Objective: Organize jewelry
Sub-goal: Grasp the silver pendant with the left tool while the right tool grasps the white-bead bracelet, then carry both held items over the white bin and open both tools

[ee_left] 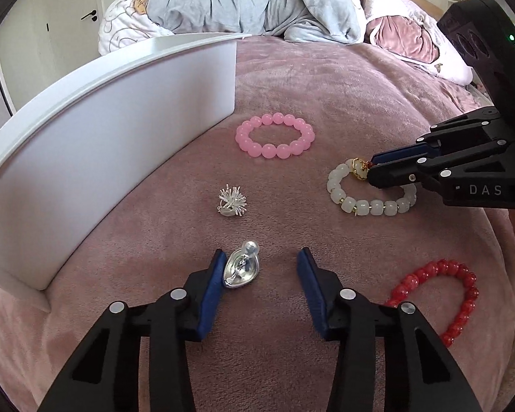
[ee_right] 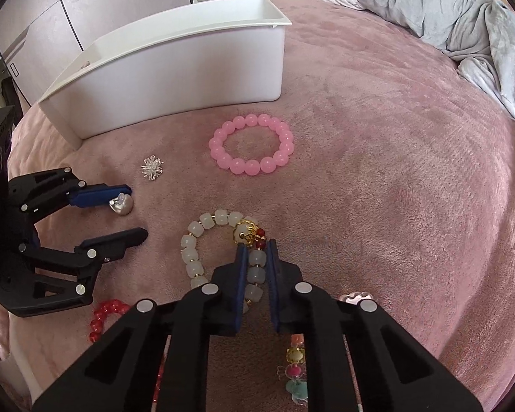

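On the pink blanket lie a pink bead bracelet (ee_left: 274,136) (ee_right: 251,144), a spiky silver earring (ee_left: 232,201) (ee_right: 152,168), a silver heart earring (ee_left: 242,269) (ee_right: 122,204), a white bead bracelet (ee_left: 369,190) (ee_right: 202,243) with a gold charm, and a red bead bracelet (ee_left: 443,300) (ee_right: 101,319). My left gripper (ee_left: 262,267) (ee_right: 134,211) is open; the heart earring lies against its left finger. My right gripper (ee_right: 257,252) (ee_left: 370,168) is shut on the white bracelet, beside the charm. The white box (ee_left: 96,144) (ee_right: 175,79) stands at the left.
A colourful bead string (ee_right: 295,367) lies under my right gripper. A grey duvet (ee_left: 250,0) (ee_right: 463,17) and pillows are heaped at the far end of the bed. White cupboards (ee_right: 86,0) stand beyond the box.
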The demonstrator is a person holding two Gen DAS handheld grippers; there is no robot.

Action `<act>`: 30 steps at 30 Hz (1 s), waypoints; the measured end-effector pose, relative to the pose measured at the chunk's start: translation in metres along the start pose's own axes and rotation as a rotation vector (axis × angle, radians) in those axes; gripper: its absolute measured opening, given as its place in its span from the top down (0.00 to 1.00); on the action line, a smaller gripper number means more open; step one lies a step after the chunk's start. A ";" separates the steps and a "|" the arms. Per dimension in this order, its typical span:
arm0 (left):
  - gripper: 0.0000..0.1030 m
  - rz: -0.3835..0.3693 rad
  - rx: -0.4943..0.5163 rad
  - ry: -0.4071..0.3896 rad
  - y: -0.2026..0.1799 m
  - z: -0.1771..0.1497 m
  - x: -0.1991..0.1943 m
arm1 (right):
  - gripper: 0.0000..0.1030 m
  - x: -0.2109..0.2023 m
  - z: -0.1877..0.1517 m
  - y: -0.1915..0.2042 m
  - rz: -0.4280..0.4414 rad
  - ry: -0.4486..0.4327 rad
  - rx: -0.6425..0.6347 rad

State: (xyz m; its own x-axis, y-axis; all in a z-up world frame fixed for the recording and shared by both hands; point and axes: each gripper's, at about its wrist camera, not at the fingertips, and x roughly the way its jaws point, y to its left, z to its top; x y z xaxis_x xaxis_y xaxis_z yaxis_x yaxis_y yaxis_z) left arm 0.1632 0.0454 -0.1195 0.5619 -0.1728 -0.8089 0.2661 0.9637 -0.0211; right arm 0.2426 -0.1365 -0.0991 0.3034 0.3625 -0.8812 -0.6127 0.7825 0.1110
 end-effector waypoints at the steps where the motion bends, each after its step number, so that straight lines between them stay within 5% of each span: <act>1: 0.60 -0.007 -0.011 0.002 0.002 0.000 -0.001 | 0.89 -0.001 0.000 -0.001 0.007 -0.002 0.008; 5: 0.77 -0.028 -0.064 0.012 0.010 0.000 -0.004 | 0.90 -0.006 -0.002 -0.010 0.049 -0.015 0.057; 12: 0.77 -0.034 -0.095 0.002 0.014 0.002 -0.016 | 0.90 -0.021 -0.004 -0.028 0.153 -0.053 0.169; 30: 0.77 -0.031 -0.062 -0.104 0.014 0.011 -0.080 | 0.90 -0.074 -0.013 0.003 0.131 -0.184 0.166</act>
State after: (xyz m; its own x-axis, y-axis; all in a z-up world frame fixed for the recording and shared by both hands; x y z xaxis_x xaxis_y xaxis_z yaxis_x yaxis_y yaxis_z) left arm 0.1308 0.0702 -0.0487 0.6332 -0.2203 -0.7420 0.2374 0.9677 -0.0847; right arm 0.2088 -0.1673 -0.0389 0.3668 0.5398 -0.7576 -0.5322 0.7898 0.3051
